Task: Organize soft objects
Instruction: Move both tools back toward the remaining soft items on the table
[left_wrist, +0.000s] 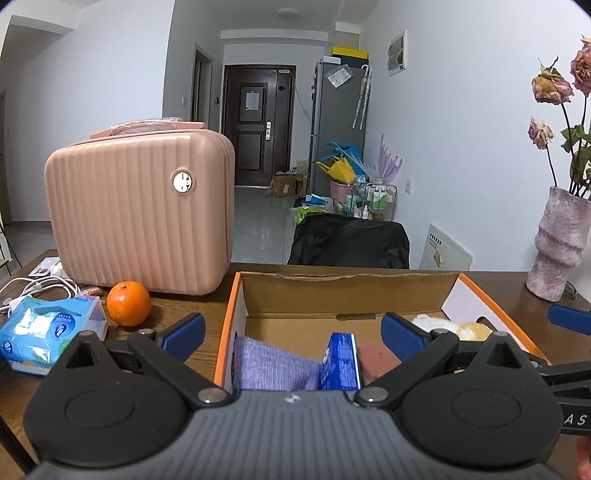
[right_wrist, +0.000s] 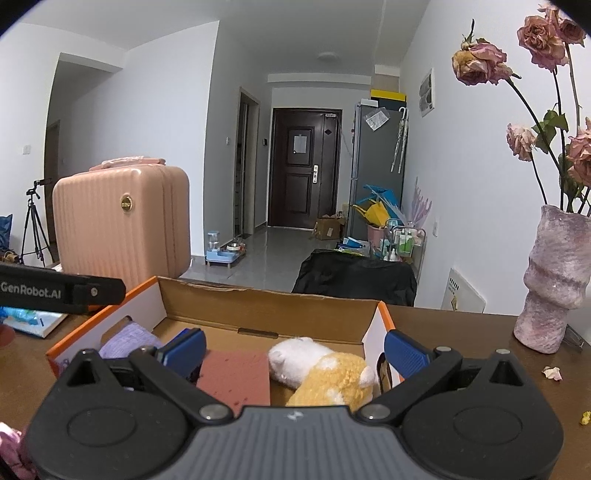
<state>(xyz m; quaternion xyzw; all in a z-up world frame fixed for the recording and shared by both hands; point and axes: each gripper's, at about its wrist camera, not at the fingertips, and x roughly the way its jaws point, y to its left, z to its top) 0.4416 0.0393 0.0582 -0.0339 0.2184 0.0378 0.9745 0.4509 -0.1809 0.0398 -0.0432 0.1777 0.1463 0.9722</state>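
An open cardboard box (left_wrist: 343, 291) with orange rims stands on the brown table. In the left wrist view it holds a folded purple cloth (left_wrist: 273, 365), a blue packet (left_wrist: 340, 362), a reddish-brown pad (left_wrist: 376, 360) and a white-and-yellow plush toy (left_wrist: 454, 326). My left gripper (left_wrist: 293, 334) is open and empty above the box's near left part. In the right wrist view my right gripper (right_wrist: 295, 350) is open and empty just above the plush toy (right_wrist: 325, 373), with the pad (right_wrist: 236, 376) and purple cloth (right_wrist: 127, 341) to its left. The box rim (right_wrist: 258, 291) shows here too.
A pink ribbed case (left_wrist: 140, 210) stands at the back left, with an orange (left_wrist: 129, 303), a blue tissue pack (left_wrist: 48, 332) and white cables (left_wrist: 37, 288) beside it. A mauve vase (right_wrist: 554, 284) with dried roses stands at the right. A black-draped chair (left_wrist: 349, 242) is behind the table.
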